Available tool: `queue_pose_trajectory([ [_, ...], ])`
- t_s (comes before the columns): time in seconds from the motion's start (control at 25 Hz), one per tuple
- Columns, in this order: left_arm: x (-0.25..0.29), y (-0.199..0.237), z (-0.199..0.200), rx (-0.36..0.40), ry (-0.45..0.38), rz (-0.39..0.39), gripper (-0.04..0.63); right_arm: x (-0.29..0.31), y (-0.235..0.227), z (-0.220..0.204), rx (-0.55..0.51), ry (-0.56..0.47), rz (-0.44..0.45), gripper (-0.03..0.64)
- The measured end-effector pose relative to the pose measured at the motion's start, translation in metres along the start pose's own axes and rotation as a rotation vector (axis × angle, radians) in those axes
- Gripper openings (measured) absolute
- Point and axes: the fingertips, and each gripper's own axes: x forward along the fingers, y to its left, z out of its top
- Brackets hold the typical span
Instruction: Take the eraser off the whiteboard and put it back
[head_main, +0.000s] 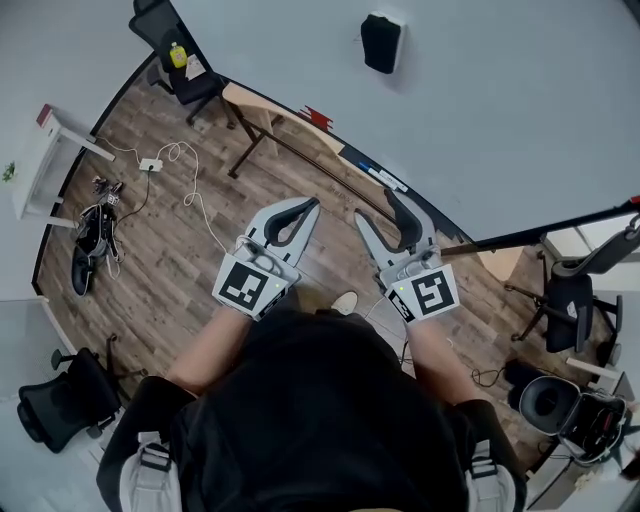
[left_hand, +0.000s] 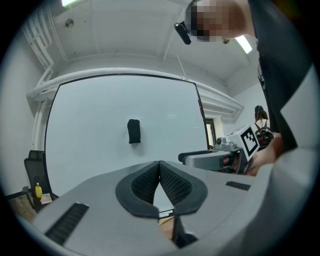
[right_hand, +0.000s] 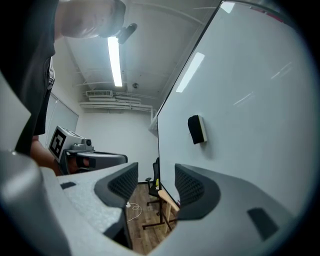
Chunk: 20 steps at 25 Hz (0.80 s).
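Nearest the head camera is the person's black top (head_main: 320, 410), with both forearms reaching forward. The left gripper (head_main: 308, 208) and the right gripper (head_main: 376, 207) are held side by side and level, pointing at the whiteboard (head_main: 500, 100). Each one's marker cube covers the hand behind it.

The gripper views settle what the head view only suggests. In the left gripper view the two ribbed pads meet at their tips, with nothing held between them. In the right gripper view the jaws stand partly apart and empty. Only wooden floor (head_main: 170, 250) and a leg of the wooden table (head_main: 250, 100) show through the gap.

The black eraser (head_main: 381, 42) sits on the whiteboard, well apart from both grippers, high up in the head view. The left gripper view meets it nearly head-on as a plain dark block. The right gripper view looks along the board at a slant and shows the eraser's side, a pale backing under the dark face. That view alone shows a ceiling strip light (right_hand: 114, 57) and the room past the board's edge.

Only the head view shows the board's tray (head_main: 385, 178), where small items lie that are too small to identify. It also shows a white cable (head_main: 190, 190) trailing across the floor. Beyond the table stands a black chair (head_main: 170, 50) with a yellow bottle (head_main: 178, 55) on it. The picture edges cut off other chairs at the lower left and right.
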Motion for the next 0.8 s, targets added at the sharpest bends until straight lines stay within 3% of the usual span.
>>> queue_pose_trajectory([
  [0.2, 0.01, 0.02, -0.002, 0.001, -0.013, -0.025, -0.006, 0.014, -0.007, -0.004, -0.013, 0.012, -0.041, 0.244],
  [0.8, 0.047, 0.106, 0.006, -0.009, -0.041, -0.225, -0.006, 0.088, -0.041, 0.013, -0.051, 0.003, -0.313, 0.331],
])
